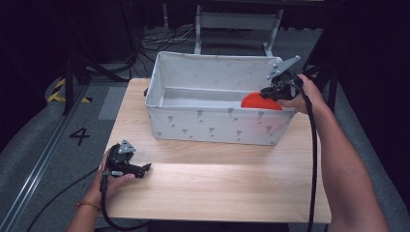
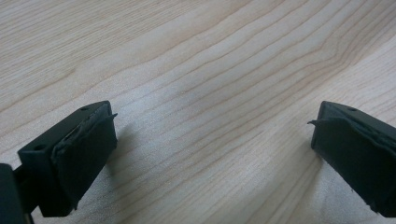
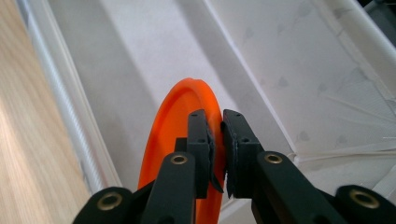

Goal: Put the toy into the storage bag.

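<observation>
Around you the room is dark, with a grey floor (image 1: 43,130) on which a black "4" (image 1: 80,136) is marked to the left of the table, beside yellow-and-black hazard tape (image 1: 59,91). A tangle of cables (image 1: 159,41) lies on the floor beyond the far edge, in front of a pale metal frame (image 1: 237,24).

Your light wooden tabletop (image 1: 217,179) carries one large thing: a white fabric bin (image 1: 217,126) printed with small grey motifs, set toward the far edge. I can read no brand or label on it.

Inside the bin, at its right end, an orange disc (image 1: 258,100) stands on edge with its raised rim up. Your right gripper (image 3: 217,140) reaches over the bin's right wall, and its fingers (image 3: 201,140) are clamped on the disc's rim: the rim sits between the two pads, with most of the disc to the left of the fingers in the right gripper view and its lower part hidden behind them.

Your left gripper (image 1: 145,167) rests low over the tabletop near the front left corner, well apart from the bin. Its fingers (image 2: 86,154) are spread wide, with only bare wood grain between them.
</observation>
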{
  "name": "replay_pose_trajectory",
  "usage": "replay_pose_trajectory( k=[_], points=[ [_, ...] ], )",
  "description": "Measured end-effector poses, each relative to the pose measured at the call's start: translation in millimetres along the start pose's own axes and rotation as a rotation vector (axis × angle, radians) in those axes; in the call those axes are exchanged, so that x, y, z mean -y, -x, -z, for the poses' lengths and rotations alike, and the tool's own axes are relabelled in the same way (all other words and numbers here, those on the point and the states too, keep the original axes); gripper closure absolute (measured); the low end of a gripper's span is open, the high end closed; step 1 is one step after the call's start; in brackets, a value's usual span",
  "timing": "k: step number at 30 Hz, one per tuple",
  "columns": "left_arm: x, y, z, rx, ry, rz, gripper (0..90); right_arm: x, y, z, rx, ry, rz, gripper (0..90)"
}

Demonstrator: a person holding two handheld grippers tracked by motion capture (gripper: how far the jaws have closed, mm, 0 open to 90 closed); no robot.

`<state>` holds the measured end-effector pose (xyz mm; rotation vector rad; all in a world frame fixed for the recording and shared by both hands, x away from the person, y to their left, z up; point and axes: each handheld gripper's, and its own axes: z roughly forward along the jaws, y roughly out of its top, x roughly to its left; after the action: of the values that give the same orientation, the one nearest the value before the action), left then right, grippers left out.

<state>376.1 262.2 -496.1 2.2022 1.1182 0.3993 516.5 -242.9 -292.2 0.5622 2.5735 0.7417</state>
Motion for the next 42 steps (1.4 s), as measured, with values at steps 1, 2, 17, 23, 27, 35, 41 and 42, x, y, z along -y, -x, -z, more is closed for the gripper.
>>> replay_pose_trajectory(
  k=[1,2,17,23,27,35,41,42],
  points=[
    [0.0,0.0,0.0,0.000,0.000,0.000,0.5,-1.1,-0.8,-0.5,-0.002,-0.016,0.016,82.0],
    [0.0,0.0,0.0,0.000,0.000,0.000,0.5,-2.2,-1.5,-0.5,-0.007,-0.031,0.030,82.0],
    [0.0,0.0,0.0,0.001,0.000,0.000,0.5,-9.0,-8.4,-15.3,-0.075,-0.237,0.156,81.6],
    [0.0,0.0,0.0,0.000,0.000,0.000,0.5,-8.6,-8.1,-17.0,-0.123,-0.309,0.179,81.0],
    [0.0,0.0,0.0,0.001,0.000,0.000,0.5,-6.3,-8.7,-17.5,-0.137,-0.350,0.185,81.9],
    [0.0,0.0,0.0,0.000,0.000,0.000,0.5,-3.5,-7.8,-7.1,-0.121,-0.278,0.151,75.6],
    [0.0,0.0,0.0,0.000,0.000,0.000,0.5,2.1,-8.3,8.9,-0.056,-0.127,0.073,61.4],
    [0.0,0.0,0.0,0.000,0.000,0.000,0.5,3.1,-8.8,12.9,-0.047,-0.087,0.051,59.9]
  ],
)
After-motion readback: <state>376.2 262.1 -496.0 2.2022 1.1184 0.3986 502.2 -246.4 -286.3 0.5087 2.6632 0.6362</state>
